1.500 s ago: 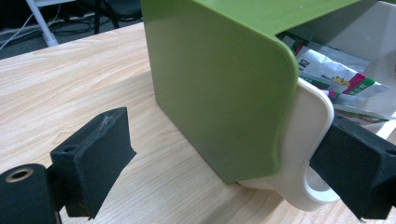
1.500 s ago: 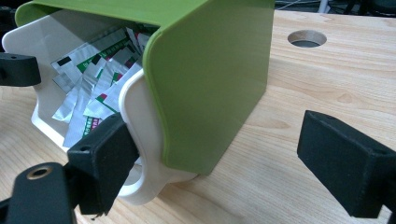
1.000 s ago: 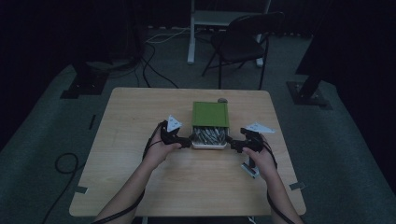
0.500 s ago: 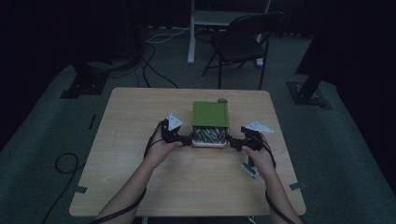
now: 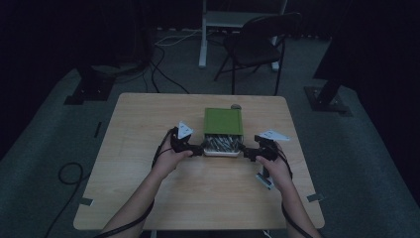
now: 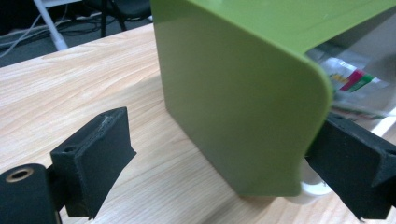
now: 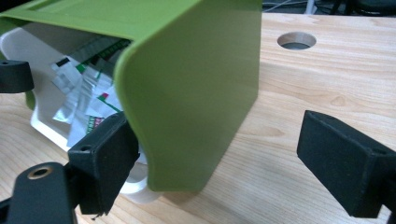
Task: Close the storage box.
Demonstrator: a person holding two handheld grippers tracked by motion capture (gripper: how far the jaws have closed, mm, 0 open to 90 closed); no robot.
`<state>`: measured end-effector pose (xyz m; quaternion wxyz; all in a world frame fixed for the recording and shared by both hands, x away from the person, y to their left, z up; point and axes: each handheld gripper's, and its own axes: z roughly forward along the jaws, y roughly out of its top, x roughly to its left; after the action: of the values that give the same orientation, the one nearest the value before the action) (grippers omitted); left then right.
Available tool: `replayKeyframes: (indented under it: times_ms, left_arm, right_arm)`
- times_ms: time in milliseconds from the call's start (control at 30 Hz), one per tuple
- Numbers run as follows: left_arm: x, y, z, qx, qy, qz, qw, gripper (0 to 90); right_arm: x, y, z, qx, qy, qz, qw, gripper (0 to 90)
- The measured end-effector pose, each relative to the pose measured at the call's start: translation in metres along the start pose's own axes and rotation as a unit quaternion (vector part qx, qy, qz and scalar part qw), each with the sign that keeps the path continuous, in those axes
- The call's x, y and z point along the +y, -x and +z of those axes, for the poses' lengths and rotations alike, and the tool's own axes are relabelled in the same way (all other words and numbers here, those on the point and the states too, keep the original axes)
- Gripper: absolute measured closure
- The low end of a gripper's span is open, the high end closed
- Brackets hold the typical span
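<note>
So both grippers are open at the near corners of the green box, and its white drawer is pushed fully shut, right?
Not quite. The white drawer is pulled partway out of the green box, packets showing, as the high view shows. The left gripper and right gripper are open at its corners.

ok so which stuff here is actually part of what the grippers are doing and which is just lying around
In the job:
- green box
- white drawer, partly out, holding foil packets
- left gripper, open
- right gripper, open

Lying about:
- small white item by the right hand
- table hole
- chair beyond the table
</note>
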<state>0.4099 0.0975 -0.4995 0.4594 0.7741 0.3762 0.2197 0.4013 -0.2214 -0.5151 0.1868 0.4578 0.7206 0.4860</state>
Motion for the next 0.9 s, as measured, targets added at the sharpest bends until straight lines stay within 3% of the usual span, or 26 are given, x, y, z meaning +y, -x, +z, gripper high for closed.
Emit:
replayKeyframes:
  times_ms: [233,367,600,900]
  left_arm:
    - [0.000,0.002,-0.010,-0.004,0.007,0.004,1.0000,9.0]
    - [-0.004,-0.001,-0.014,0.008,0.006,-0.008,0.9999,9.0]
    - [-0.009,-0.005,-0.021,0.022,-0.001,-0.009,0.9997,9.0]
    - [-0.013,-0.007,-0.033,0.020,0.006,-0.022,0.9995,9.0]
  right_arm:
    - [0.002,-0.006,-0.003,0.017,0.009,-0.004,0.9998,12.7]
    - [0.002,-0.006,-0.006,0.020,0.015,-0.005,0.9997,12.7]
    - [0.000,-0.006,-0.008,0.016,0.010,-0.013,0.9997,12.7]
    - [-0.003,-0.006,-0.012,0.011,0.006,-0.022,0.9997,12.7]
